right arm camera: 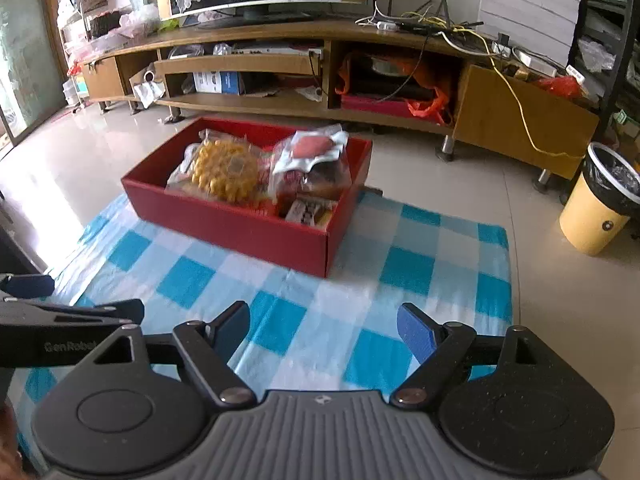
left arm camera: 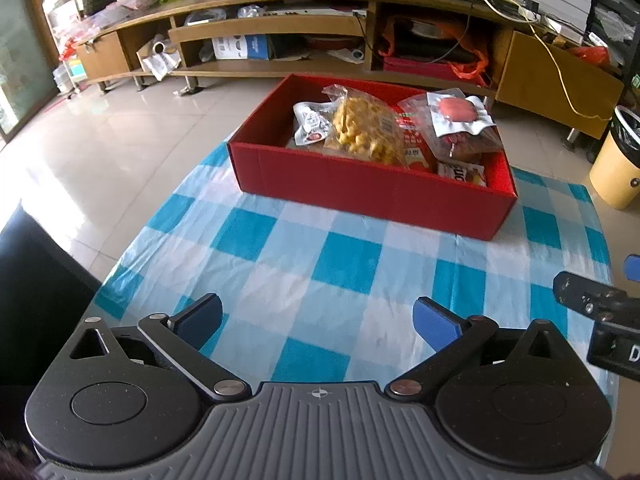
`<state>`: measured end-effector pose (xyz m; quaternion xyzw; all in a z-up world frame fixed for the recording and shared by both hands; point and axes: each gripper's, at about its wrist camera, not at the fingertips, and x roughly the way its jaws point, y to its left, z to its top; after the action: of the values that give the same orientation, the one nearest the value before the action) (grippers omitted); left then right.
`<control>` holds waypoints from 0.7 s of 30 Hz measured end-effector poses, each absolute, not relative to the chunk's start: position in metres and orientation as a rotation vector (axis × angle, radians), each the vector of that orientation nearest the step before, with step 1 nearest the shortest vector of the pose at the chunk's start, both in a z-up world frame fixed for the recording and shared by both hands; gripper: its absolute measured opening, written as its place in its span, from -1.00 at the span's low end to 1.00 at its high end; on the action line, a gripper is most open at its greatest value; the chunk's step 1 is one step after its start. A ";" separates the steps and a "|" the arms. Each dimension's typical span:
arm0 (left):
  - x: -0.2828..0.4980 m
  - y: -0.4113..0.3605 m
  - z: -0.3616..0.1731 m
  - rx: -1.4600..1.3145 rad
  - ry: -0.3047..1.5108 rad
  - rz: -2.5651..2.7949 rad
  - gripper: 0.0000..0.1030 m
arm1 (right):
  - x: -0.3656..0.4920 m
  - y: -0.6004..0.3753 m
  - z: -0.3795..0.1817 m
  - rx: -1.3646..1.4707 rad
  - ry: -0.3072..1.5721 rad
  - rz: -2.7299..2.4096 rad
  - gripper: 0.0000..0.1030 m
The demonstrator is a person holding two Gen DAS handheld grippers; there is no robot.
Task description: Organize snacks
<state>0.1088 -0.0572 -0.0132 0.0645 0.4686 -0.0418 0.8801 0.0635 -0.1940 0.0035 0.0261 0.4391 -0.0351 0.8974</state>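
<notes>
— Left claw (left arm camera: 318,322)?
— Spread apart, nothing between the pads, hovering over the blue-checked cloth (left arm camera: 352,264) on the tabletop.
— Right claw (right arm camera: 323,330)?
— Likewise apart and empty, over the same cloth.
— Snacks?
— Piled inside the red box (left arm camera: 360,188) beyond both claws: yellow puffs bag (left arm camera: 362,130) near the middle, red sealed packet (left arm camera: 456,114) to its right.

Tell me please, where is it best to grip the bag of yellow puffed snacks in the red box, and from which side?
Probably its crumpled top edge, approached from above. The yellow snack bag lies highest in the red box, wedged between other packets, so its sides are blocked by them and the walls. The loose plastic at its top gives the fingers something thin to pinch. Both grippers are open and empty.
</notes>
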 end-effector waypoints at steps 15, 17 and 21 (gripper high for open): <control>0.072 -0.045 -0.016 0.106 0.995 -0.099 1.00 | 0.027 -0.179 0.001 0.061 0.918 -0.041 0.58; 0.069 -0.044 -0.015 0.107 0.990 -0.099 1.00 | 0.024 -0.178 0.001 0.063 0.918 -0.040 0.58; 0.065 -0.043 -0.014 0.112 0.979 -0.098 1.00 | 0.020 -0.177 0.001 0.061 0.918 -0.041 0.58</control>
<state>0.0650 -0.0426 -0.0139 0.0537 0.4696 -0.0470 0.8800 0.0196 -0.1771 0.0005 0.0296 0.4430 -0.0199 0.8958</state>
